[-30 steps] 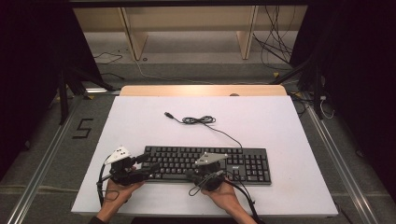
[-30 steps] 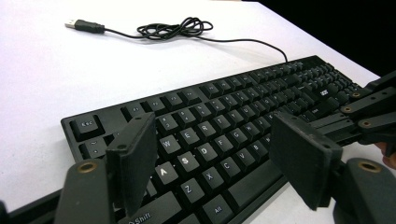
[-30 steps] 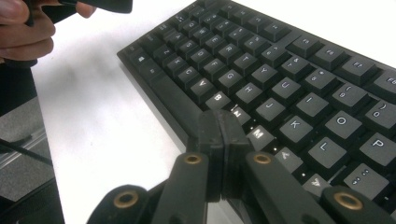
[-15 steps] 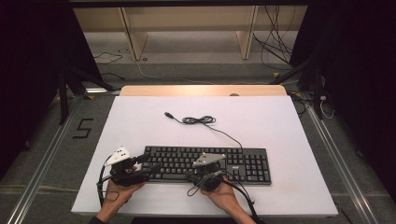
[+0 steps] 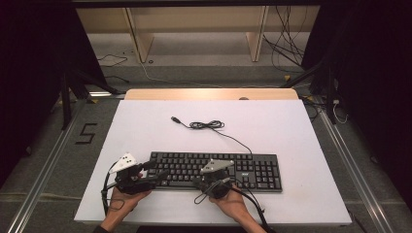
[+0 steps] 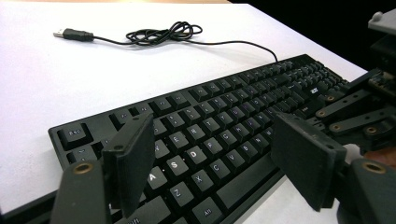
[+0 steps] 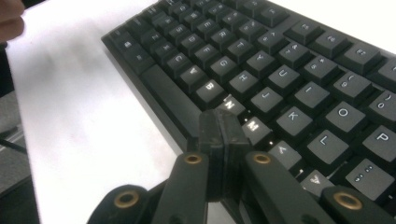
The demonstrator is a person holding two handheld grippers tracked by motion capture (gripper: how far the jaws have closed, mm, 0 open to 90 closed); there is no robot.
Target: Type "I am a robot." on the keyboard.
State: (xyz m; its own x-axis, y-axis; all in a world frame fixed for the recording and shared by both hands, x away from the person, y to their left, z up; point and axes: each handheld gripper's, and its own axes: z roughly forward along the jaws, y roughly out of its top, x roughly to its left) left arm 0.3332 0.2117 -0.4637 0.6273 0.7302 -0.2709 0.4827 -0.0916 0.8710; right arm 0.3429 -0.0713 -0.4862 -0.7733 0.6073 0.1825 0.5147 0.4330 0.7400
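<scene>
We have the keyboard (image 5: 216, 171) lying near the front edge of the table (image 5: 291, 126), cable trailing far. Our right gripper (image 7: 224, 126) is pinched shut, its tip over the N and M keys, likely for pressing; our left gripper (image 6: 215, 163) hovers wide open over the left keys.

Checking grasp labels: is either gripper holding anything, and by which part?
Nothing held. Left gripper is open over the keyboard; right gripper is shut and empty, its tips at the N and M keys.
</scene>
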